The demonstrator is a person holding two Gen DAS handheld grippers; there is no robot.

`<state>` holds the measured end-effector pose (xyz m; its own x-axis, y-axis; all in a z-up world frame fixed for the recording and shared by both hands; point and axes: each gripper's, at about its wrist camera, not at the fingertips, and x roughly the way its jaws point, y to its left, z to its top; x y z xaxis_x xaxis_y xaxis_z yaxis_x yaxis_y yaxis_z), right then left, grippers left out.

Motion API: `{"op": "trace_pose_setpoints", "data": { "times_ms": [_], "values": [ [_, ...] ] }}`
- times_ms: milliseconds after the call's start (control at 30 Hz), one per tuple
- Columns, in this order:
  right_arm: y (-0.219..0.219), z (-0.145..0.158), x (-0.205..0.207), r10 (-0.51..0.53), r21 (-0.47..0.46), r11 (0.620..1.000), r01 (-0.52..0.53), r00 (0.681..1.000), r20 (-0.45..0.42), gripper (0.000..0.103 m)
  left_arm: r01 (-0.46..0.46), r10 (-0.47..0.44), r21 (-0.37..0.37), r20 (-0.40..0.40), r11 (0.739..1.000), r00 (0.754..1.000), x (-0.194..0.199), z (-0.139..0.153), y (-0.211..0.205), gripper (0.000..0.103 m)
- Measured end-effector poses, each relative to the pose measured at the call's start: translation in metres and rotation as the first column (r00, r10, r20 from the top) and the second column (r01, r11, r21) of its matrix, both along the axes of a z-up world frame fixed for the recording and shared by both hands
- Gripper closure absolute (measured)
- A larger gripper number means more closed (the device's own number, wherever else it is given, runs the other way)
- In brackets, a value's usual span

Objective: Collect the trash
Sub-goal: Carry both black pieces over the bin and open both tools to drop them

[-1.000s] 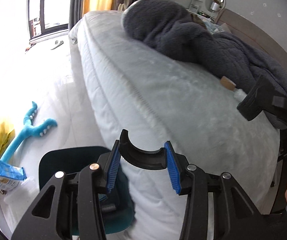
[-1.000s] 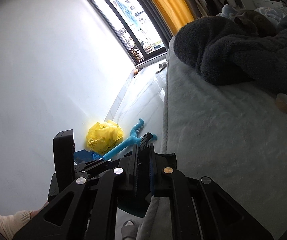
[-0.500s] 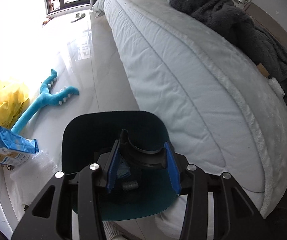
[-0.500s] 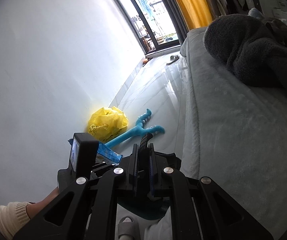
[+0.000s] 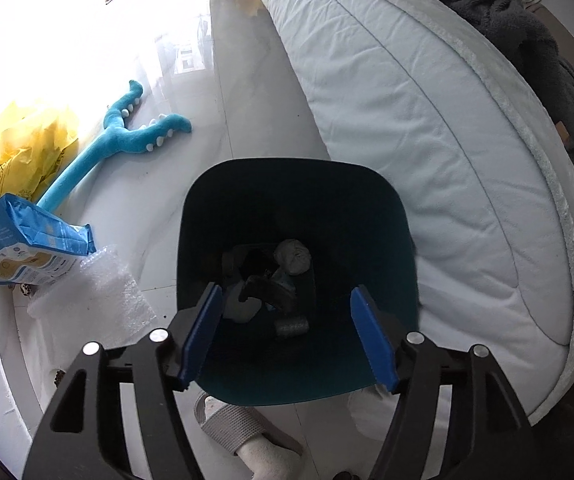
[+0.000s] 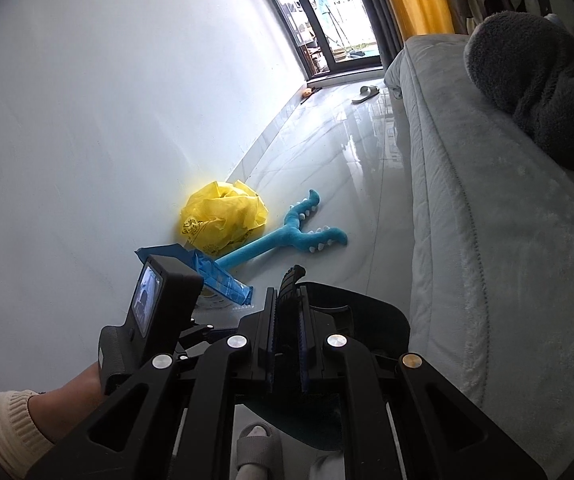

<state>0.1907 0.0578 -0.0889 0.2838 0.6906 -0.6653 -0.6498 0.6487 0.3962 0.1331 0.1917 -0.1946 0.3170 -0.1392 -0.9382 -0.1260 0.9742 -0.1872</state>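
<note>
Left wrist view: teal bin [image 5: 299, 280] sits directly under the left gripper [image 5: 287, 340], trash pile [image 5: 267, 284] at its bottom, seen between the blue pads [image 5: 201, 336]. Jaws are opening, nothing between them. Black curved piece [image 6: 291, 280] is clamped in the right gripper [image 6: 287, 336], jaws together on it, bin rim [image 6: 367, 312] just behind. Only the left wrist view shows the bin's inside; only the right wrist view shows the person's left hand [image 6: 75, 392] and cream sleeve [image 6: 3, 420]. From the bin: bubble wrap [image 5: 99, 296] at 9 o'clock, blue packet [image 5: 19, 248] and yellow bag [image 5: 23, 148] at 10, blue plush toy [image 5: 115, 144] at 11, bed [image 5: 427, 140] at 2, slippered foot [image 5: 243, 436] at 6.
</note>
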Motion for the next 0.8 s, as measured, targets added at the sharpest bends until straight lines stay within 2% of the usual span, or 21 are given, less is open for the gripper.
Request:
{"op": "trace_pose_setpoints", "data": {
  "times_ms": [267, 633, 800],
  "values": [
    [0.028, -0.026, -0.001, 0.019, -0.073, 0.997, -0.022, 0.999, -0.035, 0.094, -0.044, 0.043, 0.008, 0.022, 0.999, 0.999, -0.010, 0.009, 0.029, 0.022],
    [0.065, -0.072, -0.002, 0.036, -0.180, 0.982, -0.052, 0.995, -0.092, 0.094, -0.090, 0.090, -0.005, 0.107, 0.996, 0.990, -0.019, 0.032, 0.055, 0.020],
    [0.076, -0.091, -0.004, 0.053, -0.219, 0.973, -0.080, 0.991, -0.124, 0.094, -0.116, 0.118, -0.019, 0.172, 0.993, 0.978, -0.023, 0.047, 0.065, 0.020]
  ]
}}
